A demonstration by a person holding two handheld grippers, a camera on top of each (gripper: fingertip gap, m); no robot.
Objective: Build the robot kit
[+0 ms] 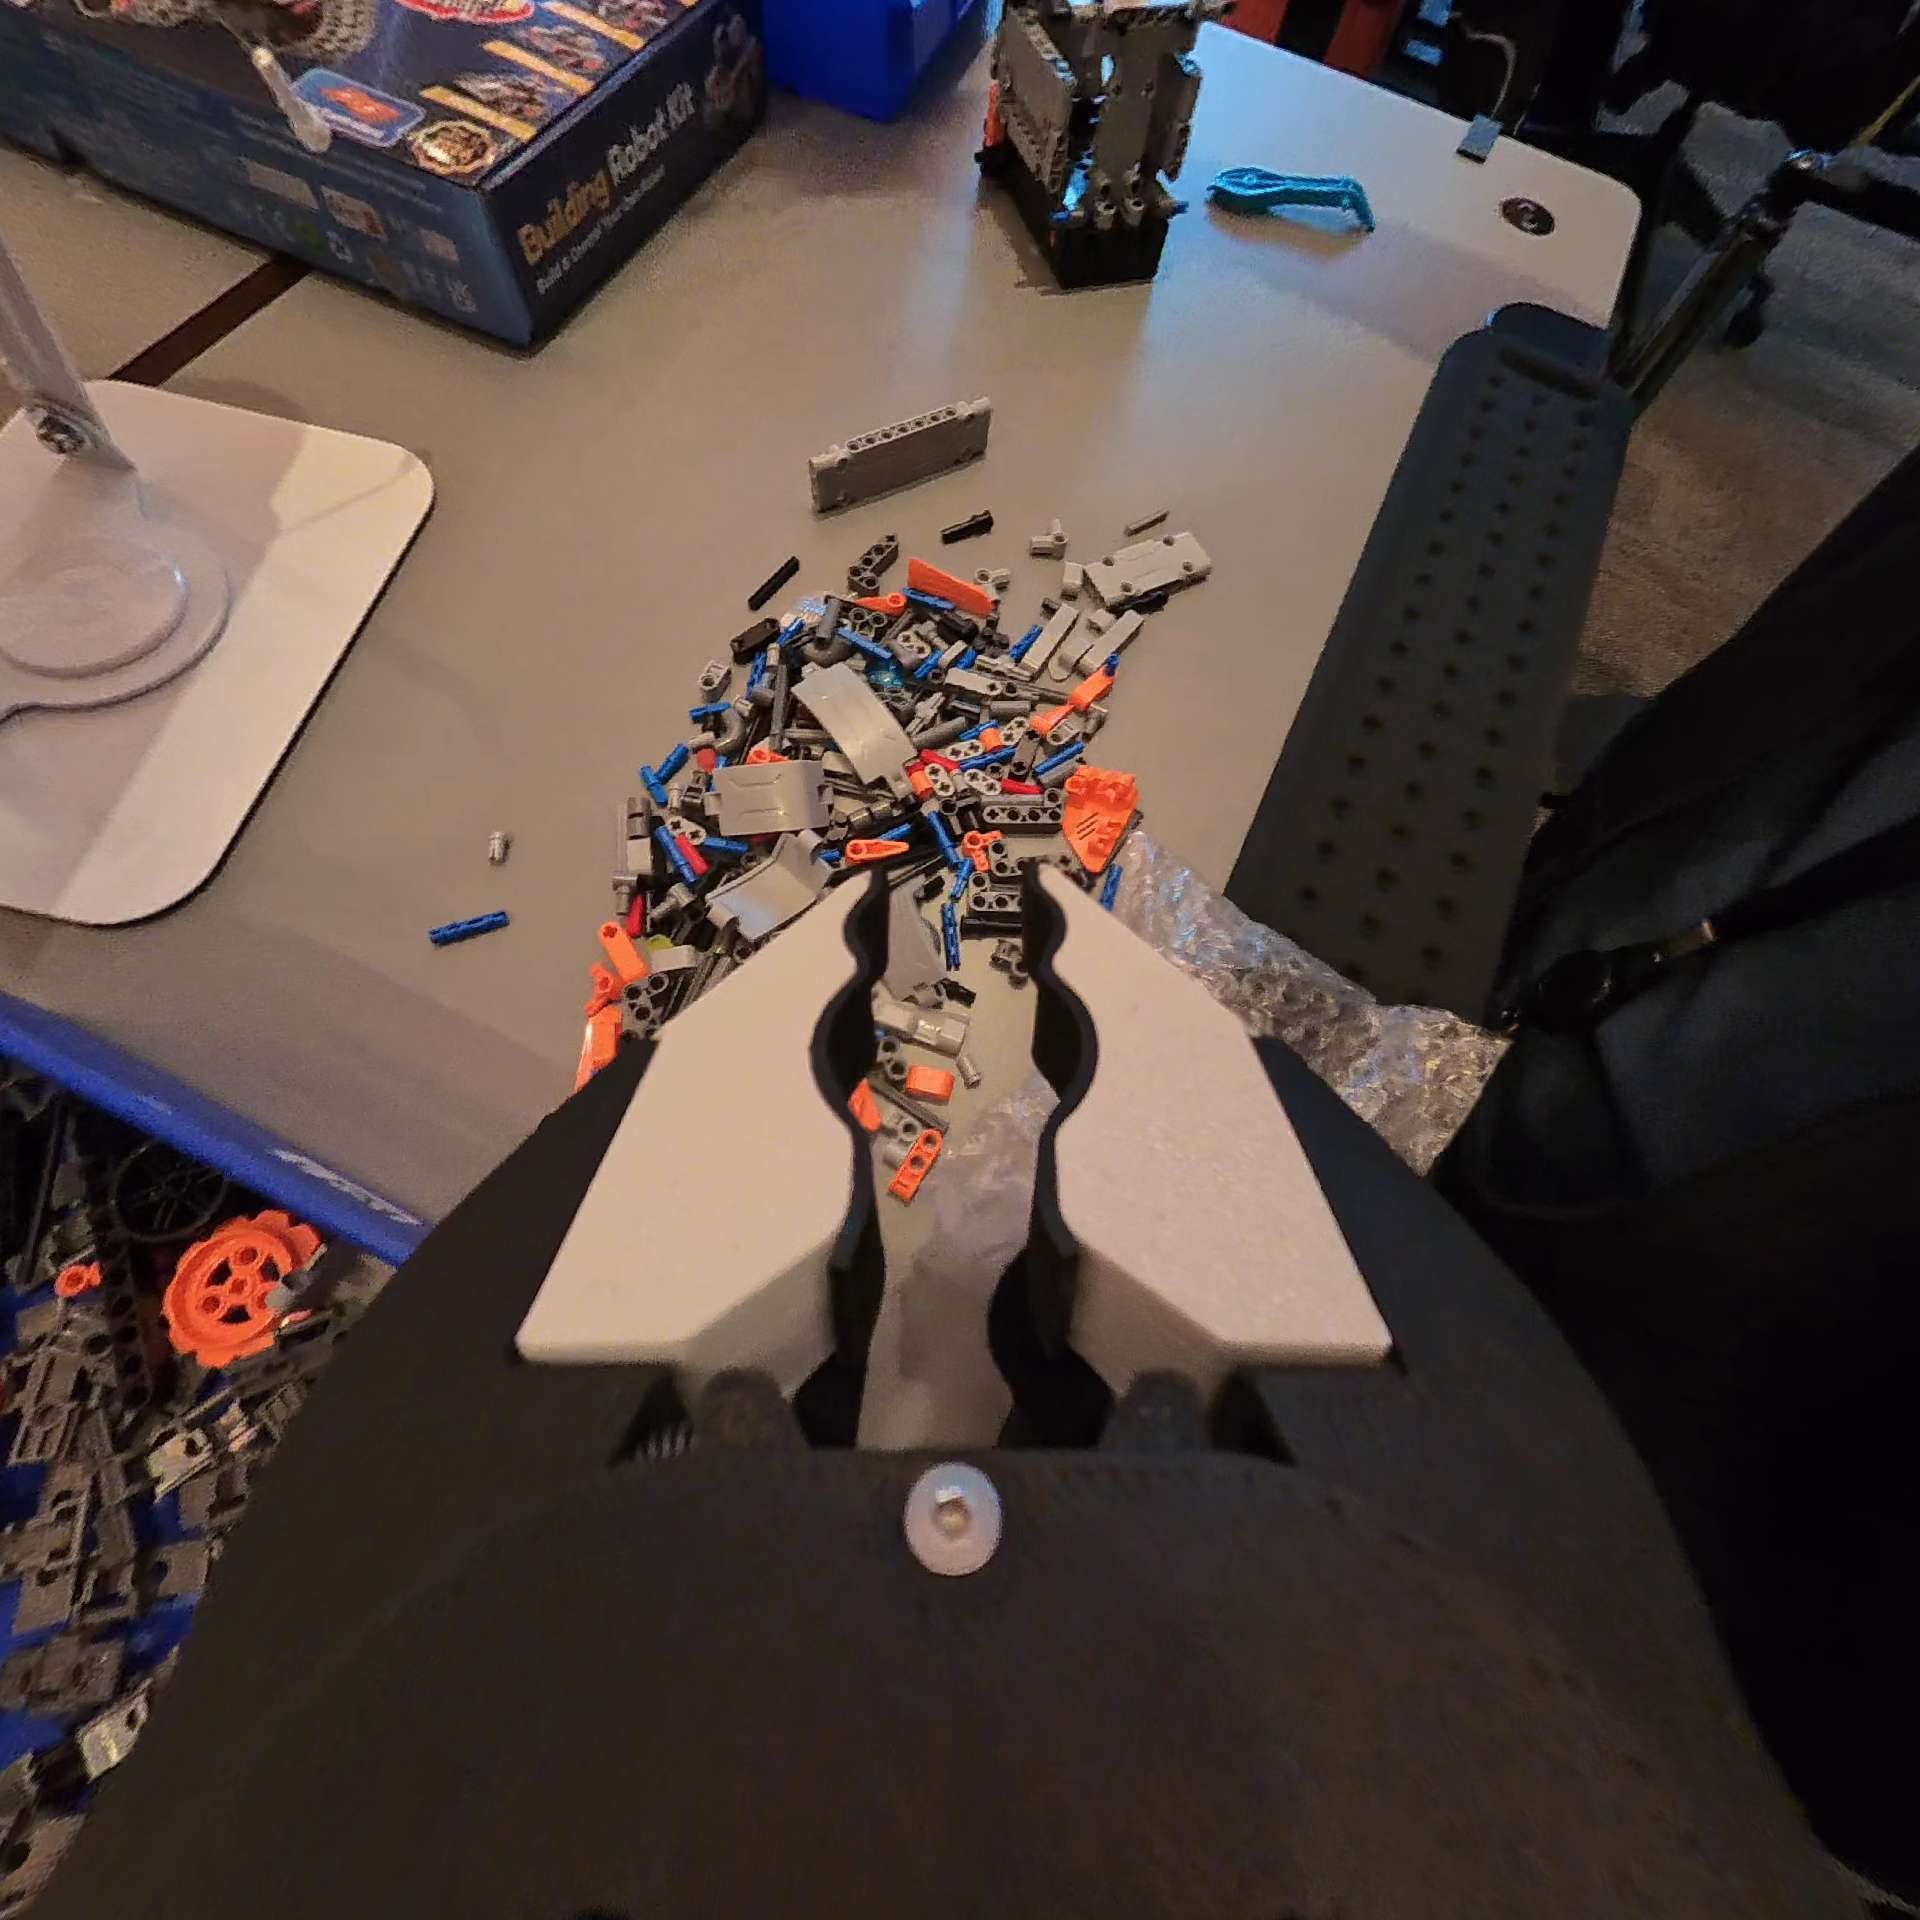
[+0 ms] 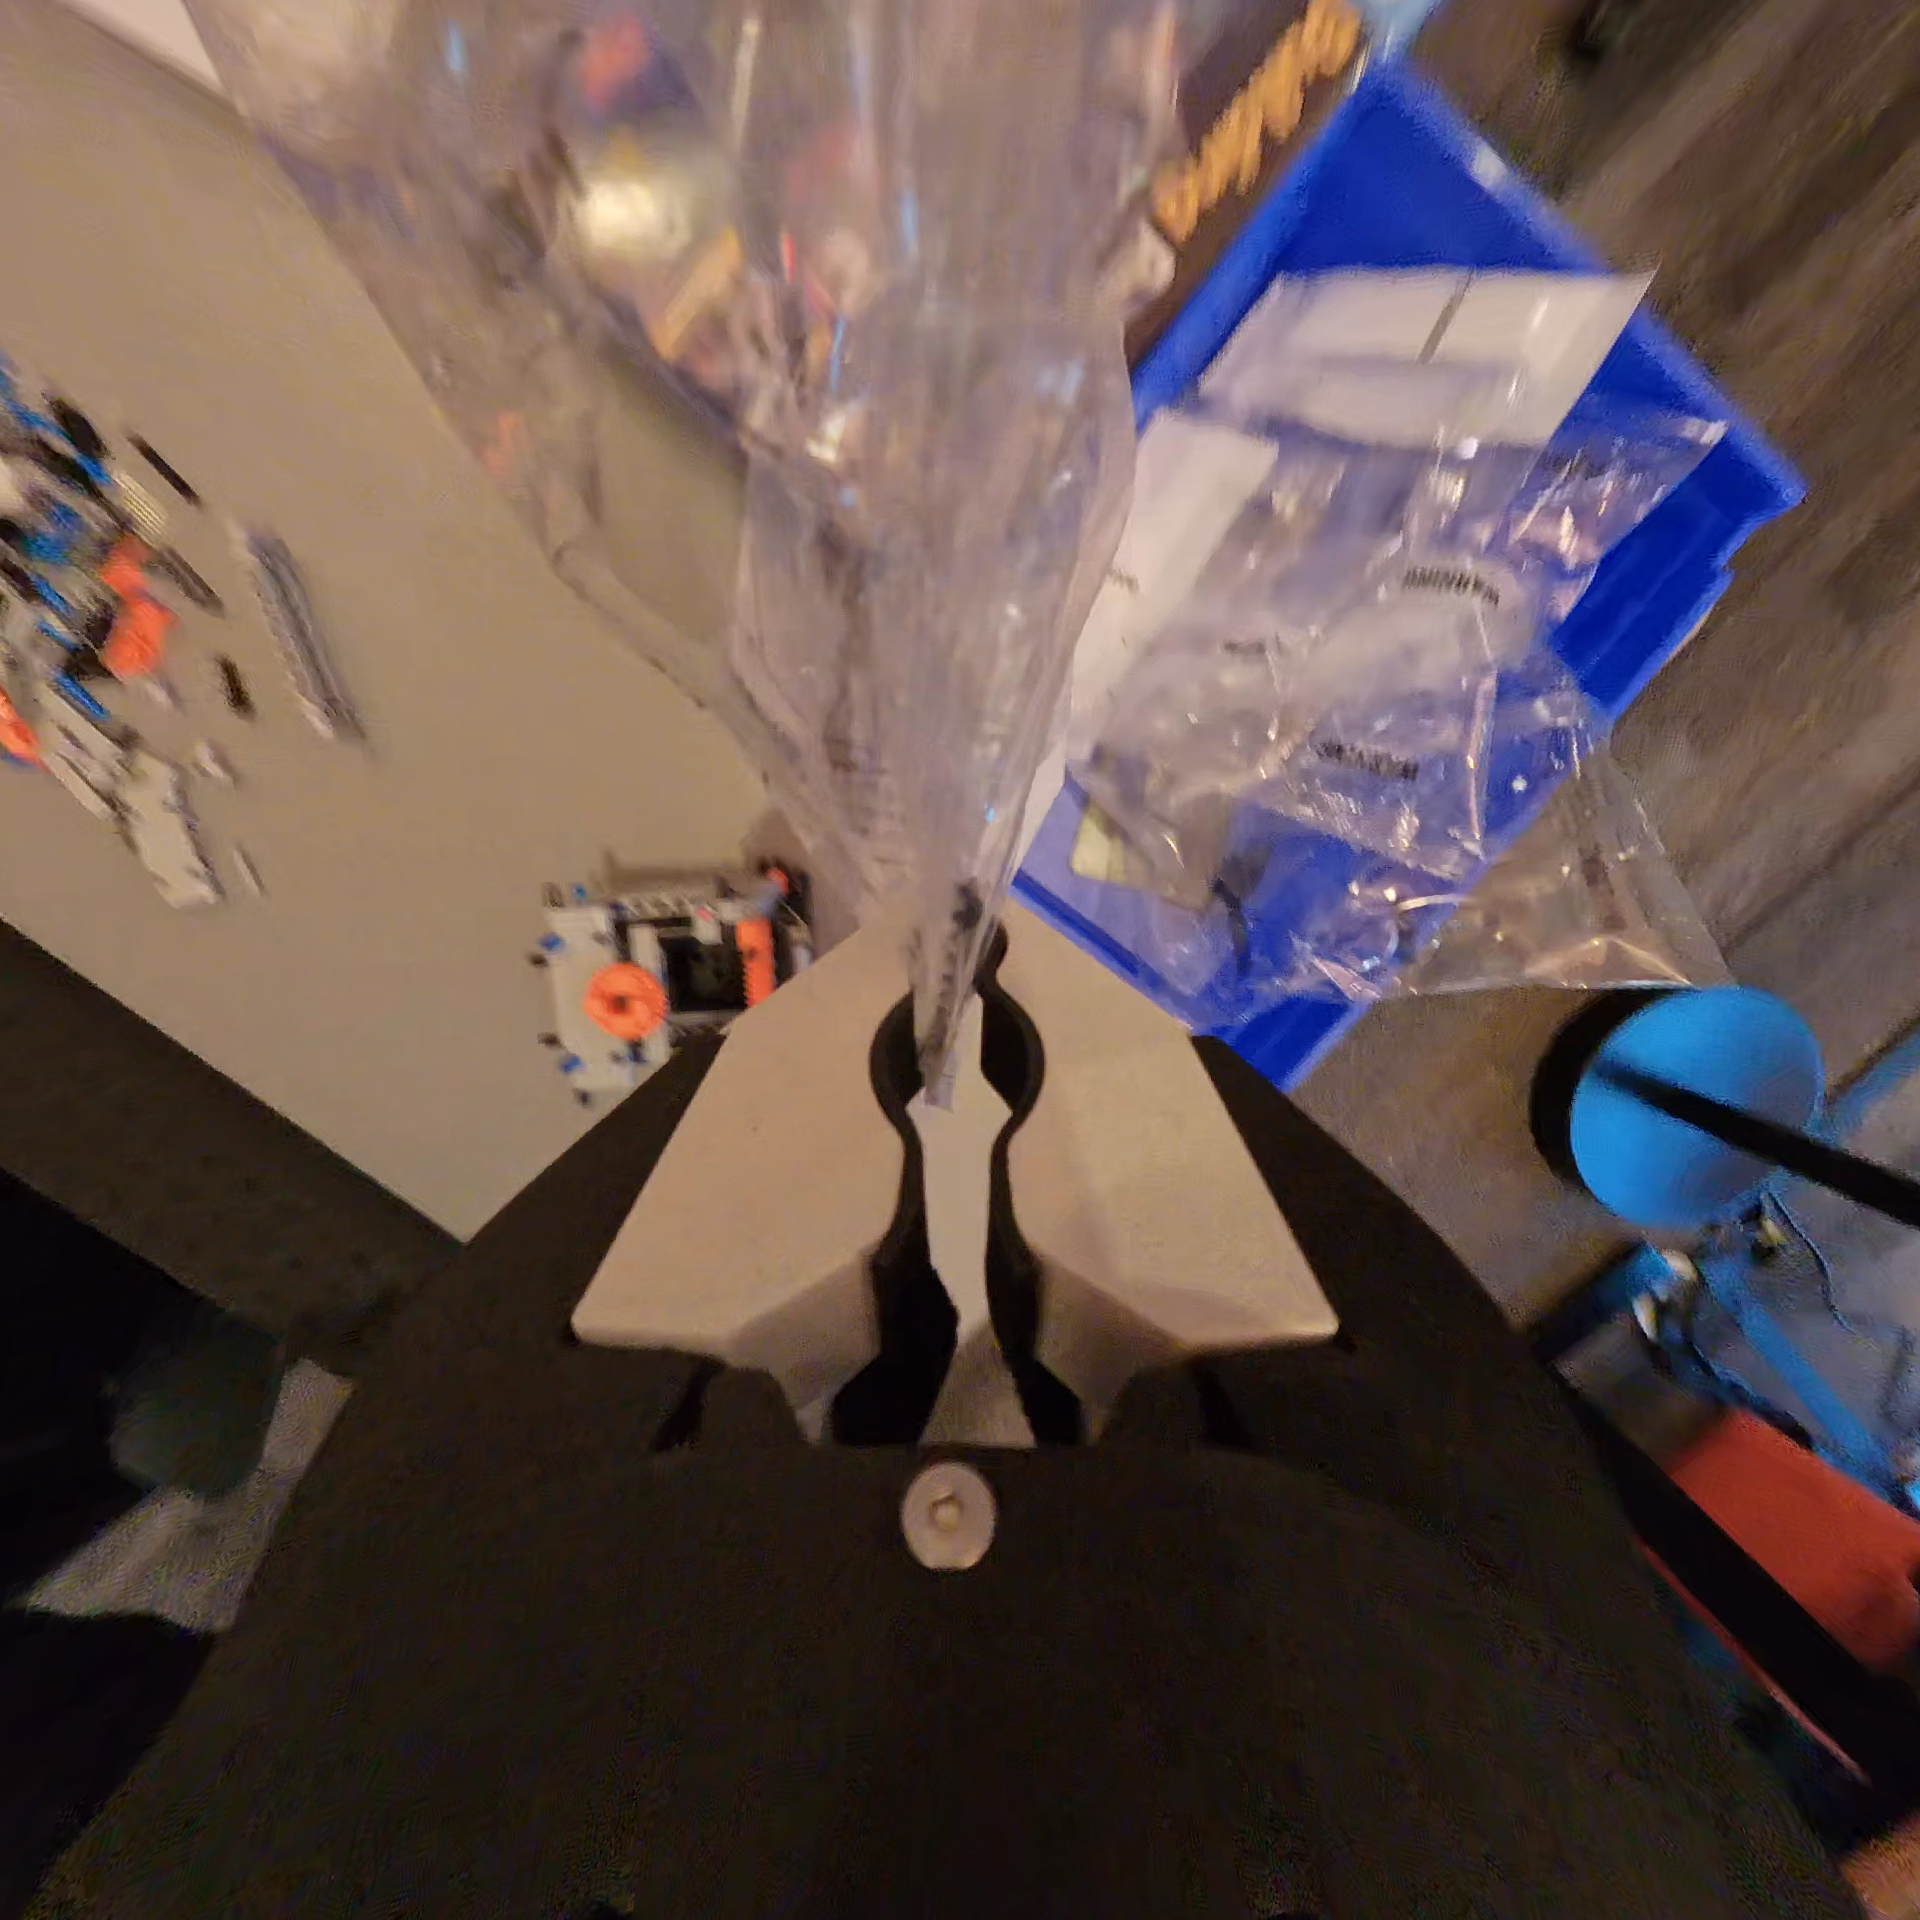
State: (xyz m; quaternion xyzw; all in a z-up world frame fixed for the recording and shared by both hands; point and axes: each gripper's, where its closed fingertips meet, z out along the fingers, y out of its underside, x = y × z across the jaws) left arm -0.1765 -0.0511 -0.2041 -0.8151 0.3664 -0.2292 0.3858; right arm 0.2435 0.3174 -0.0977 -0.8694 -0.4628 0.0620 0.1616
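The left gripper hung with its jaws spread and empty over a heap of small building pieces, while the right gripper pinched a clear plastic bag.

The heap of grey, blue, black and orange pieces lay loose on the grey table, with bubble wrap just beside it, a printed box at the far edge and a half-built model well apart. The right jaws were pressed together on the bag's bunched edge, so it hung slack in front of a blue bin; the picture was blurred, and whether anything remained inside could not be told.
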